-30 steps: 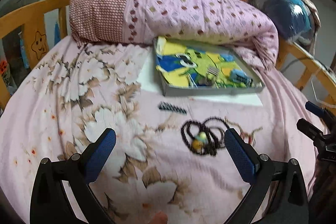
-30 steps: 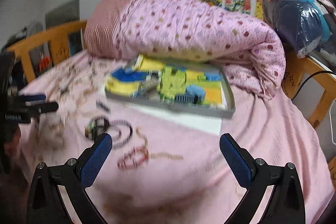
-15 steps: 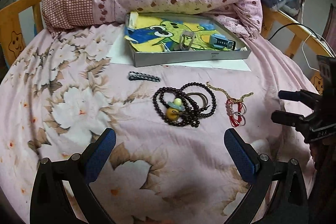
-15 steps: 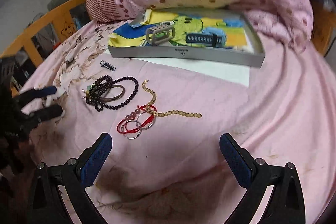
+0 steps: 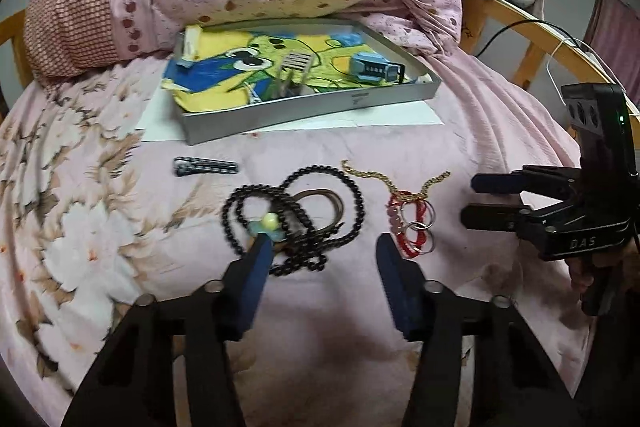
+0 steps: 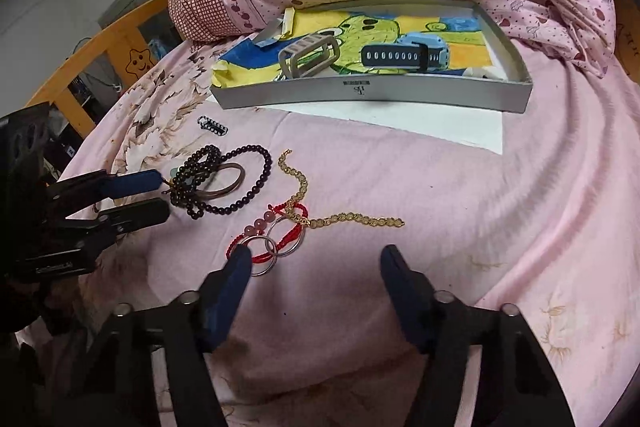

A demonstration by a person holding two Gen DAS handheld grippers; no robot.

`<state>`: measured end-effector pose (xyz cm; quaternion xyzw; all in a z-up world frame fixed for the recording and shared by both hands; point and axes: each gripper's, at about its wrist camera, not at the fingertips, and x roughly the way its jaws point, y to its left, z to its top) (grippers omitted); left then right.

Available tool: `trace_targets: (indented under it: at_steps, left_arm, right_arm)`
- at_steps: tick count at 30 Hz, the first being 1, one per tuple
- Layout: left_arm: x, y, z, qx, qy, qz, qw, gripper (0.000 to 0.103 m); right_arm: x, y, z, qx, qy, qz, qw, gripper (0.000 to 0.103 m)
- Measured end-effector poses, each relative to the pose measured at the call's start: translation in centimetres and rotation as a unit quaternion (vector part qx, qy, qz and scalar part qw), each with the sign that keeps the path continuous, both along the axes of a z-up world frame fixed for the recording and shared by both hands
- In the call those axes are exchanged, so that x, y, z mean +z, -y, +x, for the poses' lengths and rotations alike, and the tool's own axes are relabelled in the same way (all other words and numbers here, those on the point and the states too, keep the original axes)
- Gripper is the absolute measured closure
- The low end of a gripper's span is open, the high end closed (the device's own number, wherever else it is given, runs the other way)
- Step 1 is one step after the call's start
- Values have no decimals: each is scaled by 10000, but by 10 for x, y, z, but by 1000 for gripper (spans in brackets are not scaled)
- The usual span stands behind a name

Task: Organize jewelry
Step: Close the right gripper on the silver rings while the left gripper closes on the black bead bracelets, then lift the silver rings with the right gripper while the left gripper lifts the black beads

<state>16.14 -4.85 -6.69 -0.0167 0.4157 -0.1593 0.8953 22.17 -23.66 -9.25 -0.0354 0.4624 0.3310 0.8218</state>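
We see a grey tray point(image 6: 372, 93) on the pink bedspread point(image 6: 500, 207). Before it lie black beads point(image 5: 296, 215), a gold chain point(image 6: 352, 219) and a red bracelet point(image 6: 280, 231). Left gripper point(image 5: 324, 247) and right gripper point(image 6: 316, 259): partly open, empty.

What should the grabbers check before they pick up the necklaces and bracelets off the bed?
1. Left gripper open: ok, its fingers are spread.
2. Left gripper lined up with the black bead necklace: ok, one finger tip sits at the beads' edge, the other beside the pile.
3. Right gripper open: ok.
4. Right gripper near the red string bracelet: ok, one finger tip is at its rings.
5. Pieces lying apart: not ok, the gold chain crosses the red string bracelet, and a brown bangle lies tangled in the beads.
6. Room in the grey tray: ok, two watch-like items are inside with space beside them.
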Motion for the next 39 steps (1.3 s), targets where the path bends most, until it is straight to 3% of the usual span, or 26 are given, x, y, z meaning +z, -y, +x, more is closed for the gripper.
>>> trace_targets:
  at_steps: [2,6,7,19,23,29,32,39]
  left_arm:
    - [-2,2,5,-46,-58,-50,10000,67]
    - [-3,5,15,40,-135,-21,9999,69]
    - [-5,5,19,102,-194,56,9997,74]
    - [-20,12,33,217,-533,501,9971,90]
    - [-21,11,32,227,-602,416,9971,99]
    - [-19,11,30,224,-562,312,9977,100]
    - [-16,10,26,250,-526,234,9980,100]
    - [-4,8,9,251,-428,80,9987,100]
  right_arm:
    - [-3,-1,1,20,-54,13,10000,52]
    - [-5,-3,1,44,-75,34,10000,59]
    - [-6,-3,2,40,-84,39,9999,60]
    - [-13,-9,4,30,-134,73,9999,62]
    - [-14,-13,5,73,-105,30,9999,66]
    - [-17,-19,5,146,-78,-26,9999,76]
    - [-17,-23,5,223,-143,3,9996,91]
    - [-13,-34,-7,503,-209,-119,9984,98]
